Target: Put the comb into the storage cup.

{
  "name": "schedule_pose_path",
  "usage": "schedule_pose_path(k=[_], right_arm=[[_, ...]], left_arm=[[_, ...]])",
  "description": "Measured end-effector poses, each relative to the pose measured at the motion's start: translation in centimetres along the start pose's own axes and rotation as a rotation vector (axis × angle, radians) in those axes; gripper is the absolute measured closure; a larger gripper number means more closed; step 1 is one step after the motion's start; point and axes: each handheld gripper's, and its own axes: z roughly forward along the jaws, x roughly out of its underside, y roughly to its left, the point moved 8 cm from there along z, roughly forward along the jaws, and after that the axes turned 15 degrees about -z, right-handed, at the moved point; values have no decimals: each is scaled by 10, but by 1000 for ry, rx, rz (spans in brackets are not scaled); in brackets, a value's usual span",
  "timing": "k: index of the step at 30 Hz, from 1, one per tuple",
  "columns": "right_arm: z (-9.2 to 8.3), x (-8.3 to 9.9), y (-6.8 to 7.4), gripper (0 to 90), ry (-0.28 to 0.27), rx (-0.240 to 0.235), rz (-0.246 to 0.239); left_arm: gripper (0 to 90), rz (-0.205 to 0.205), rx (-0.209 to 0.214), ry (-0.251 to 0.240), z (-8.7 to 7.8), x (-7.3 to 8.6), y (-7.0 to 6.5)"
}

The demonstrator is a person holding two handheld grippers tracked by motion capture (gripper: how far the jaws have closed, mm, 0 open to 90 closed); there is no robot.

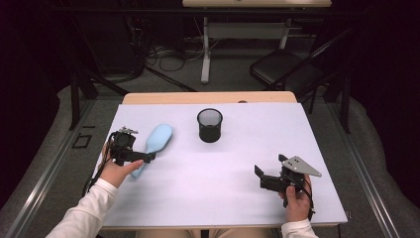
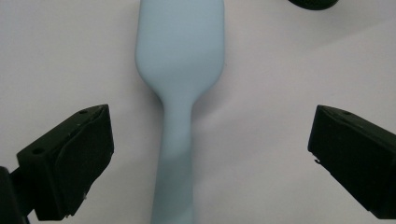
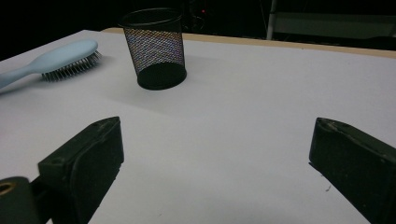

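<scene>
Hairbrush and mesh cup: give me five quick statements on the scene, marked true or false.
1. The light blue hairbrush lies flat on the table, bristles down. True.
2. The left gripper has its fingers clamped on the brush handle. False: they stand wide open, the handle between them untouched.
3. The black mesh cup stands upright and empty. True.
4. The brush sits inside the cup. False: it lies beside it.
5. The right gripper holds the cup. False: it is open, well apart from it.

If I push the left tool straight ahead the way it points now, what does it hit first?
Probably the light blue hairbrush. Its handle lies between the left tool's open jaws, untouched by them, so the widening head would meet them first. The black mesh cup stands beyond, off to one side, though depth is hard to judge.
</scene>
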Motion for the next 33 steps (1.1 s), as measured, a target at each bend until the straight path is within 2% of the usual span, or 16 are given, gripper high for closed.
schedule_pose_path(k=[6, 12, 18, 25, 33], right_arm=[[0, 0, 0, 26, 2, -2, 0], [0, 0, 1, 25, 5, -4, 0], [0, 0, 2, 25, 7, -8, -4], [1, 1, 2, 26, 9, -8, -5], [1, 1, 3, 26, 9, -10, -7]], left_arm=[[4, -1, 3, 0, 3, -1, 2], [3, 26, 9, 3, 6, -3, 4], [4, 25, 18, 16, 10, -4, 6], [3, 16, -1, 47, 18, -5, 11], [15, -24, 2, 80, 24, -6, 15]])
